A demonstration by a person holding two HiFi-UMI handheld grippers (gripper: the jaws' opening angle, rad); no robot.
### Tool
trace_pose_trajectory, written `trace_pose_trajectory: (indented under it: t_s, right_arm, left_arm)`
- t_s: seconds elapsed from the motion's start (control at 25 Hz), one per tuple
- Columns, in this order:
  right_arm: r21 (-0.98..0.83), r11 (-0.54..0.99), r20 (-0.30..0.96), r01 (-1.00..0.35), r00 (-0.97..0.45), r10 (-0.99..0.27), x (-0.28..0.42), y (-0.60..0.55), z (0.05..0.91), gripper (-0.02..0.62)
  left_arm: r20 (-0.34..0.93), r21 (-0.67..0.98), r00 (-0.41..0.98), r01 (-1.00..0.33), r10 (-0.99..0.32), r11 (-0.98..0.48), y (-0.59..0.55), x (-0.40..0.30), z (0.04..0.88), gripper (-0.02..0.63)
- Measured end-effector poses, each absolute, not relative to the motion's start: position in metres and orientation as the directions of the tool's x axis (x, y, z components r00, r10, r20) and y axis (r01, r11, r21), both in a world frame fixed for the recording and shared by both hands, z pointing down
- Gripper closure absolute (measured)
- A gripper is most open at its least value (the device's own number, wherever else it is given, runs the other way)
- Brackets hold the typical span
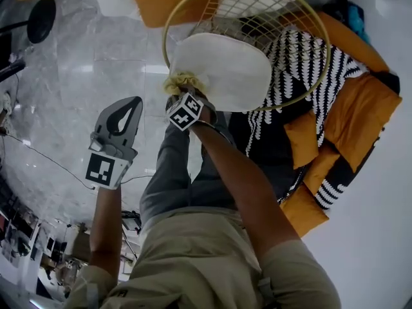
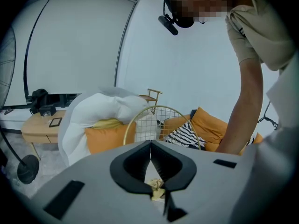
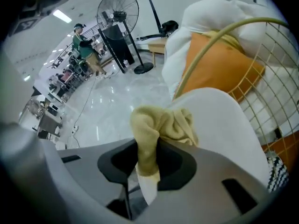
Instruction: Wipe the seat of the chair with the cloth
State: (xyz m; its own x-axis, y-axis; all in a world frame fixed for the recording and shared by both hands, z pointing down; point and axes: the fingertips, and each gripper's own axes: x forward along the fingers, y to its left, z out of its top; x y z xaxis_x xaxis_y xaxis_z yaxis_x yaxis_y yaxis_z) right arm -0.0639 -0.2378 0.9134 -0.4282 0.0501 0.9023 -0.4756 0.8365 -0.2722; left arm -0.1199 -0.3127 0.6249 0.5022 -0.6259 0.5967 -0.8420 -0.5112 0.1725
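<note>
My right claw [image 3: 145, 158] pinches one crumpled yellow cloth [image 3: 161, 125] against the single smooth, rounded white seat [image 3: 219, 129] just ahead; my left claw [image 2: 150, 148] is closed on nothing.

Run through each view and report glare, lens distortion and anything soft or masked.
Head view: bright glare on the glossy floor; the seat is sharp. Left gripper view: heavy fisheye curve, black corners, a mosaic patch at top, the left claw slightly soft. Right gripper view: same fisheye bend, light streaks on the floor, the cloth in the right claw crisp.
</note>
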Motion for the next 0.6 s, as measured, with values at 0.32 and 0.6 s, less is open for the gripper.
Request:
trace_pose_trajectory:
  t_s: [0.32, 0.6]
  right_arm:
    - [-0.018, 0.79, 1.0, -0.613, 0.002, 0.025, 0.179, -0.247, 0.959, 0.491]
    - [0.082, 0.776, 0.996, -0.625, 0.074, -0.046, 0.258, -0.273, 0.938, 0.494]
  left_arm:
    - [0.589, 0.178, 0.527, -0.824, -0.612, -0.538, -0.325, -0.11, 0.625, 0.589]
    - [0.59, 0.183, 0.551, -0.803, -0.59, -0.567, -0.334, -0.093, 0.626, 0.59]
